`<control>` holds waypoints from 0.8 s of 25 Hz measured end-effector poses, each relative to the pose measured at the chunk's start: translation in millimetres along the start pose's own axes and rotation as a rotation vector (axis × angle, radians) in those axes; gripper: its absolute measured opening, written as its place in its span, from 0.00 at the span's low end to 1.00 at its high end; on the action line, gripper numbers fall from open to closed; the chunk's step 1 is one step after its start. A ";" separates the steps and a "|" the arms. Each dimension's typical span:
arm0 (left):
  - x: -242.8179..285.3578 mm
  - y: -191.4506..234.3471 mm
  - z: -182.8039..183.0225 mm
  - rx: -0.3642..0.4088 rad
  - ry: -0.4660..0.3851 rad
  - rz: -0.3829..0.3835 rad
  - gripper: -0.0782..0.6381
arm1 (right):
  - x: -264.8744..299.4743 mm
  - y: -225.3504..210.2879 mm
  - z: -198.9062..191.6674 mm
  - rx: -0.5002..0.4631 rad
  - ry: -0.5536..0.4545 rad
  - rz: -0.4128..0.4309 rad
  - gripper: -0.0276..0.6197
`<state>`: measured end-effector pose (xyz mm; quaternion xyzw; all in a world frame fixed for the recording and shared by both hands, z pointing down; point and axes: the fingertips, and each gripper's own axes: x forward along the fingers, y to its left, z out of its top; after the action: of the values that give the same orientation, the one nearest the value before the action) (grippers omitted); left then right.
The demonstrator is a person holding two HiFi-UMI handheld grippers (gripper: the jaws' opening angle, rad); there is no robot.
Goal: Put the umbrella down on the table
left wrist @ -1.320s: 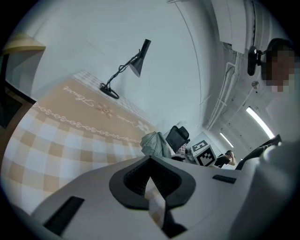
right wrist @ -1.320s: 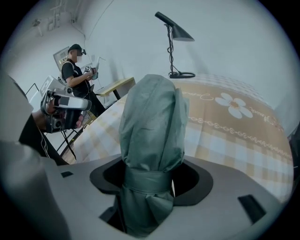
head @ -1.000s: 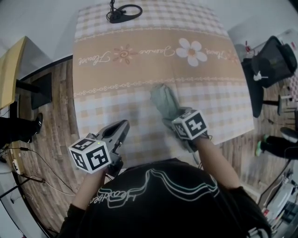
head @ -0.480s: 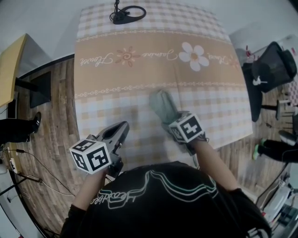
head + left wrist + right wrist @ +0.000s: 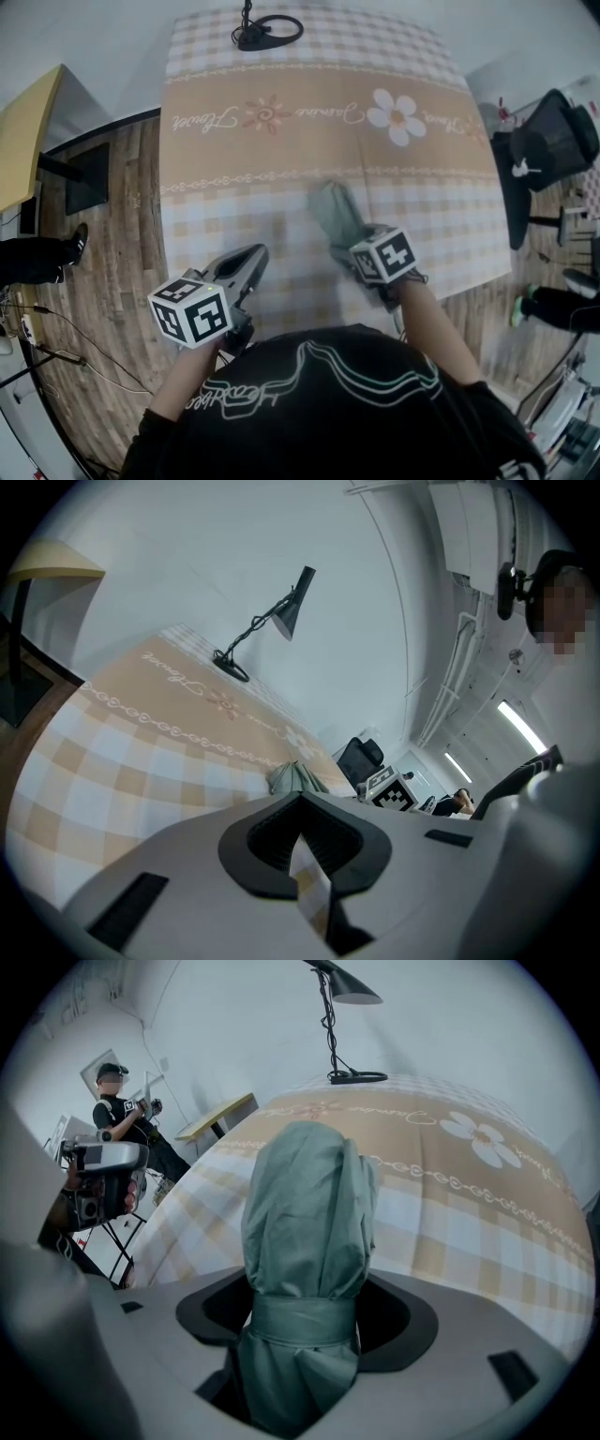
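A folded grey-green umbrella (image 5: 334, 208) lies on the checked tablecloth (image 5: 281, 141), pointing away from me. In the right gripper view the umbrella (image 5: 309, 1213) runs lengthwise between the jaws, its strap at the opening. My right gripper (image 5: 354, 244) (image 5: 305, 1354) points steeply down over its near end; the jaws are opening, and dark gaps show on both sides of the fabric. To the left, my left gripper (image 5: 251, 257) (image 5: 302, 803) hovers above the cloth, empty, its jaws together with only a thin slit between them.
A black desk lamp (image 5: 264, 30) (image 5: 272, 630) (image 5: 342, 1016) stands at the table's far edge. A black office chair (image 5: 548, 141) is off the right side. A yellow side table (image 5: 23, 141) is at the left. A person (image 5: 117, 1110) stands in the background.
The head view has shifted slightly. Both grippers and the umbrella keep their places on the table.
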<state>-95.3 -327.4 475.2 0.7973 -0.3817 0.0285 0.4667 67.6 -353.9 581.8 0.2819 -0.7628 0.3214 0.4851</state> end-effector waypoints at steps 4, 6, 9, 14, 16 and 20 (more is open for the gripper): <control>-7.7 -1.0 -1.4 0.016 -0.005 0.004 0.10 | -9.2 0.7 8.7 0.050 -0.079 -0.007 0.53; -11.8 -3.2 -3.0 0.021 -0.007 0.002 0.10 | -17.9 3.1 12.2 0.060 -0.131 -0.027 0.53; -19.1 -8.4 -6.1 0.032 -0.005 -0.002 0.10 | -36.0 7.7 16.5 0.055 -0.212 -0.055 0.53; -34.5 -18.5 -9.8 0.061 -0.010 -0.010 0.10 | -76.9 10.9 28.6 0.055 -0.422 -0.094 0.53; -41.2 -24.5 -11.8 0.070 -0.013 -0.018 0.10 | -94.0 19.2 30.7 0.073 -0.502 -0.066 0.53; -55.2 -36.5 -16.8 0.079 -0.013 -0.037 0.10 | -126.7 58.1 34.5 0.088 -0.658 0.102 0.52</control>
<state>-106.0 -272.5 436.1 0.8223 -0.3685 0.0296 0.4326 52.2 -328.4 441.4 0.3526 -0.8771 0.2696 0.1835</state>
